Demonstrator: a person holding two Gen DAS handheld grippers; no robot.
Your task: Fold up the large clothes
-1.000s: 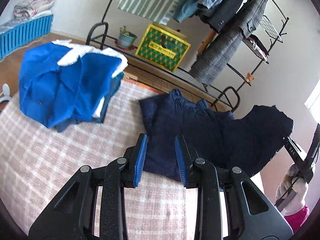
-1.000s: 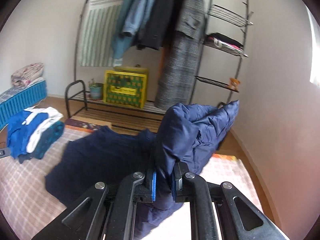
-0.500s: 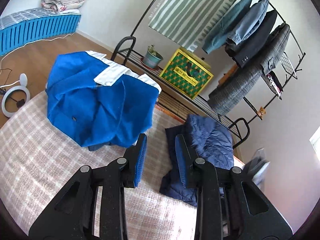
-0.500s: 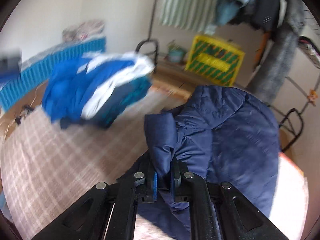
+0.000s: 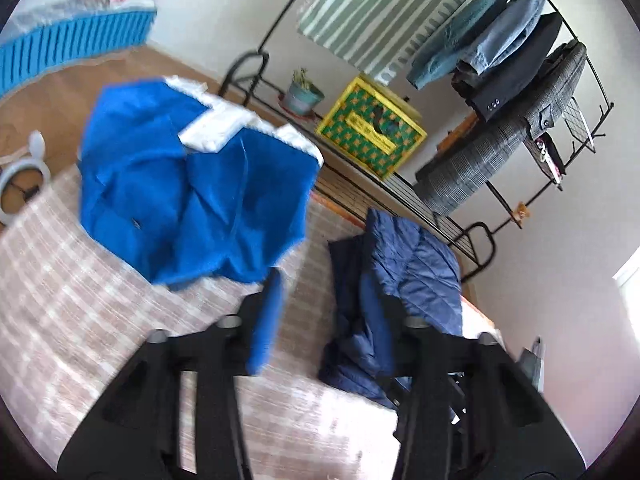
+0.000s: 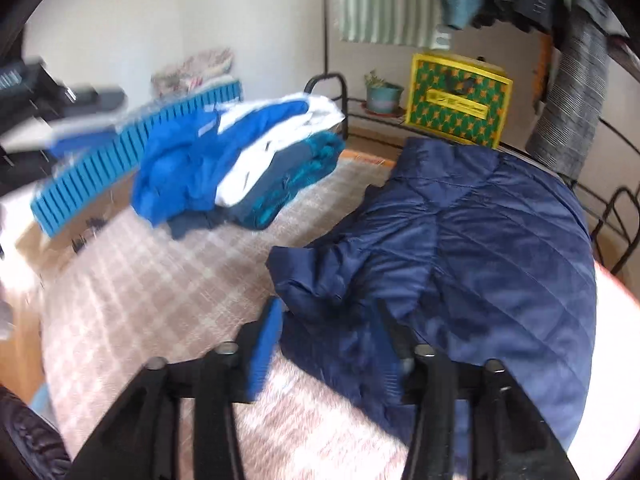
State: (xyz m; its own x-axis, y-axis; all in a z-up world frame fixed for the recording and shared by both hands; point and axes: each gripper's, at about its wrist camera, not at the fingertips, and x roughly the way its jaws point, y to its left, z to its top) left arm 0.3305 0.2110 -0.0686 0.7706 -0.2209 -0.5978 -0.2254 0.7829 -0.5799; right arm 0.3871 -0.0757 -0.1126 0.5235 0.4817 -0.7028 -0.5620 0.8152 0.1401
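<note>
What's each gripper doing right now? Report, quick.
Left gripper: open, holding nothing.
Right gripper: open, empty, above the navy quilted jacket.

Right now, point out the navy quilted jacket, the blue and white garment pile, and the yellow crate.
navy quilted jacket point(image 6: 500, 240): right wrist view, on its quilted upper panel.
blue and white garment pile point(image 5: 192, 184): left wrist view, on the top blue garment.
yellow crate point(image 5: 370, 130): left wrist view, on its patterned front face.
</note>
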